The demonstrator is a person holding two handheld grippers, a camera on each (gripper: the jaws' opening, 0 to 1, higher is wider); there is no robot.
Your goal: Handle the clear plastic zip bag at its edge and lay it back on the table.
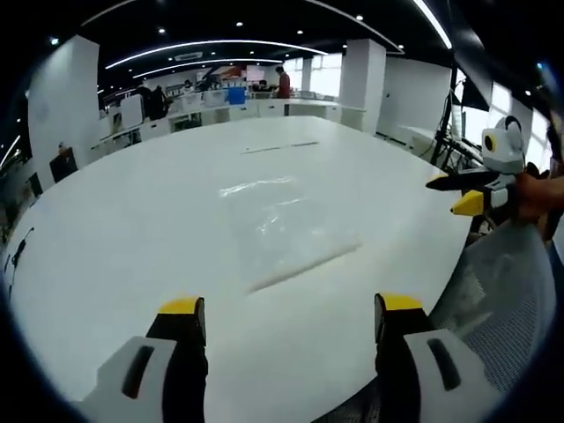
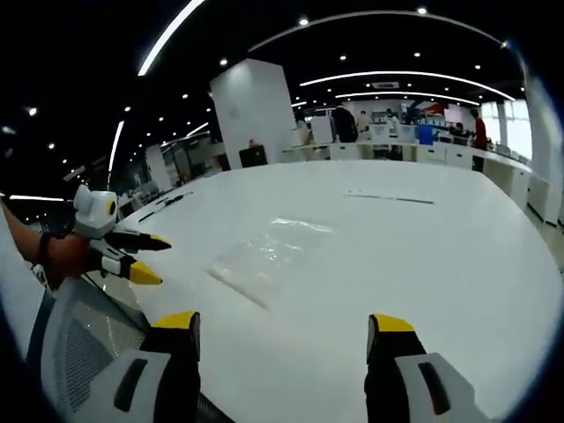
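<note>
The clear plastic zip bag (image 1: 280, 222) lies flat on the white table (image 1: 132, 238), its zip edge nearest me. My left gripper (image 1: 291, 307) hovers over the near table edge, open and empty, short of the bag. My right gripper (image 1: 453, 194) comes in from the right, held by a hand, off the table's side, jaws apart with nothing between them. In the right gripper view the bag (image 2: 269, 256) lies ahead of my open right gripper (image 2: 282, 324). The left gripper (image 2: 152, 258) shows at the left, also open, beside the table (image 2: 423, 264).
A grey mesh chair back (image 1: 502, 291) (image 2: 79, 352) stands at the table's edge between the two grippers. A thin strip (image 1: 282, 147) (image 2: 388, 198) lies on the far part of the table. Desks, people and a white pillar (image 2: 256, 110) stand behind.
</note>
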